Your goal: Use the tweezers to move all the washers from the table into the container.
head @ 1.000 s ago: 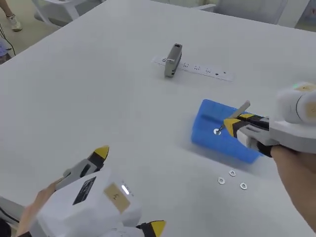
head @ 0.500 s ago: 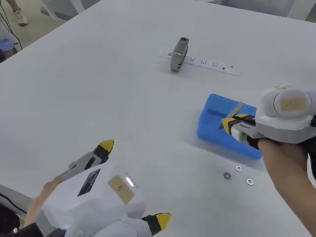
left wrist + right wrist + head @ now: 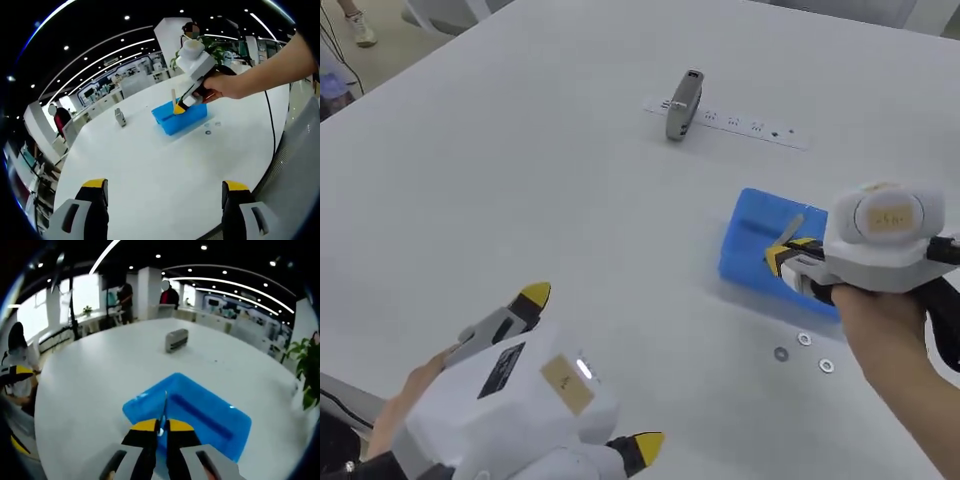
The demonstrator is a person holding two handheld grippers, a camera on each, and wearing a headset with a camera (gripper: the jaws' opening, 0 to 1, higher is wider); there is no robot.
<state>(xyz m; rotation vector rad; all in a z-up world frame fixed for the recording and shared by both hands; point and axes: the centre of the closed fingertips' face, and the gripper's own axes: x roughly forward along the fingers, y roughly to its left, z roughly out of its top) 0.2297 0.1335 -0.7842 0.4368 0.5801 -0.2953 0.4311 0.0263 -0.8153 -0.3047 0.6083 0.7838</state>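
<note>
The tabletop (image 3: 520, 180) is plain white. The container (image 3: 752, 240) is bright blue, and the washers (image 3: 804, 340) are silver. The tweezers (image 3: 165, 405) are pale metal grey. The left gripper (image 3: 589, 368) and right gripper (image 3: 161, 426) have white bodies and dark jaws with yellow tips. A white power strip (image 3: 745, 128) carries a grey block (image 3: 682, 105).

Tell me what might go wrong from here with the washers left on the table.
1. The three washers lie close together beside the container; the tweezers may nudge neighbours away while picking one.
2. The thin tweezers, pinched in the right claw, might twist or slip when pressed on the table.
</note>
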